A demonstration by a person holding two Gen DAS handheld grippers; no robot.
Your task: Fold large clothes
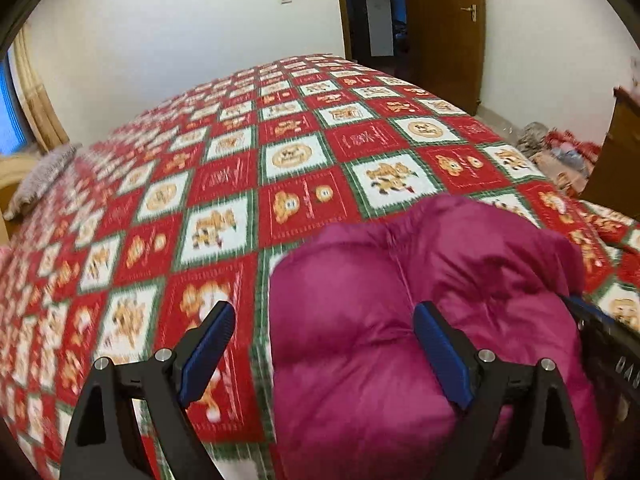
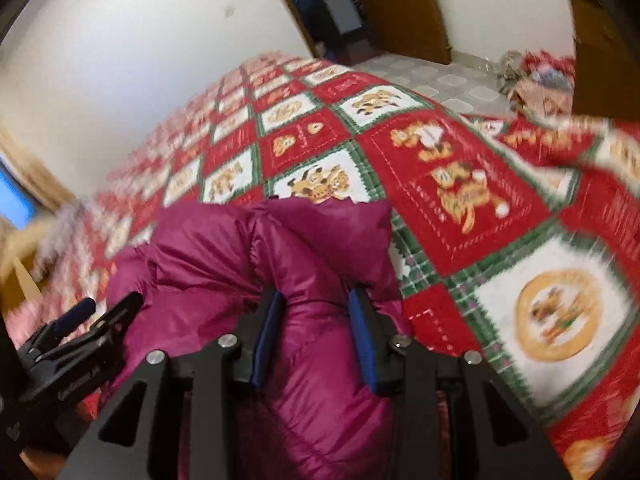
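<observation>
Jacket [image 1: 420,300] of magenta padded fabric lies bunched on the near part of the bed, on top of the bedspread [image 1: 224,184], which has red and white squares with green borders and cartoon pictures. In the left wrist view the left gripper [image 1: 324,328] has its jaws spread wide: one blue pad [image 1: 208,352] is over the bedspread, just beside the left edge of the jacket, and the other pad is over the puffy fabric; nothing is pinched between them. The black body of the other gripper shows at the right edge of this view, against the jacket. In the right wrist view the right gripper [image 2: 316,312] pinches a thick fold of the jacket [image 2: 248,264], and the fabric bulges up between the two blue pads and presses against both. The left gripper [image 2: 96,312] is seen there at the lower left, beside the jacket. Behind the bed are a white wall [image 1: 180,40] and a brown wooden door [image 1: 444,20]. A heap of cloth [image 2: 536,76] lies on the tiled floor at the far right, but it is too blurred to tell what is in it
</observation>
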